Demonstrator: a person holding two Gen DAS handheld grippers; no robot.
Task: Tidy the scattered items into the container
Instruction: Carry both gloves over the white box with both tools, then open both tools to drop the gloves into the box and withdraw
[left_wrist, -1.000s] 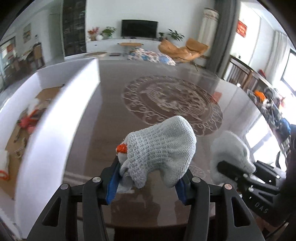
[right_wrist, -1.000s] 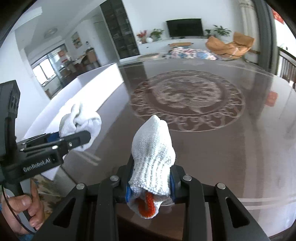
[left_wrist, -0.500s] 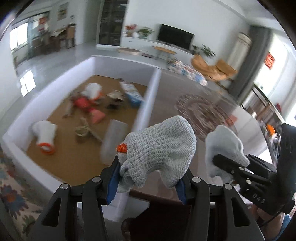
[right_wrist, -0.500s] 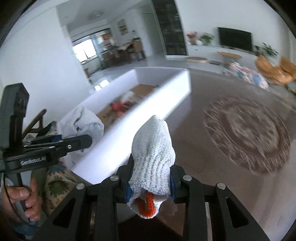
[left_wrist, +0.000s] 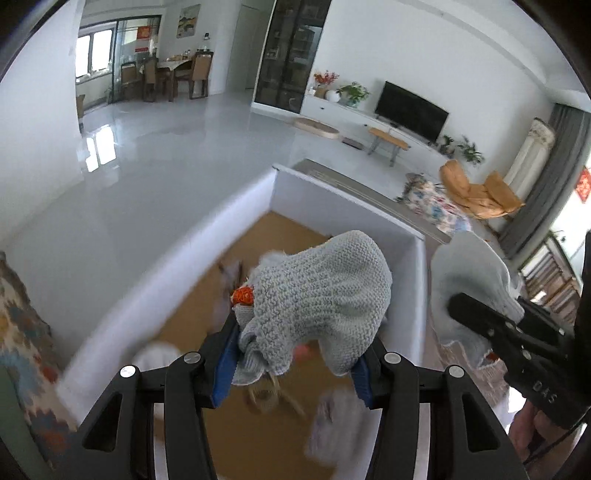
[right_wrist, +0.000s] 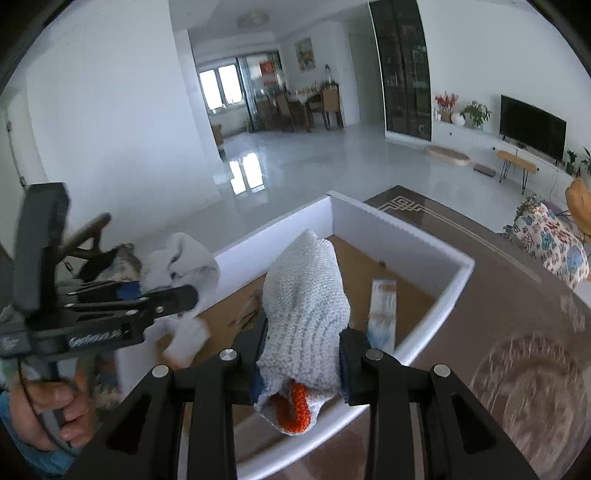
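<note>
Two knit gloves are held tight, one (left_wrist: 314, 295) by the left gripper (left_wrist: 295, 363), one (right_wrist: 304, 306) by the right gripper (right_wrist: 301, 356), over the white box (right_wrist: 424, 236). If dropped too soon, the near wall could be hit.

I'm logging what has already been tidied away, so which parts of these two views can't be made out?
- Left wrist view: the items on the box floor are motion-blurred, and the knitted glove in the left gripper covers the middle.
- Right wrist view: the second glove in the right gripper hides part of the box floor; only a flat packet shows, its print unreadable.
- Neither view shows the box's near corners, cut off by gripper bodies.
</note>
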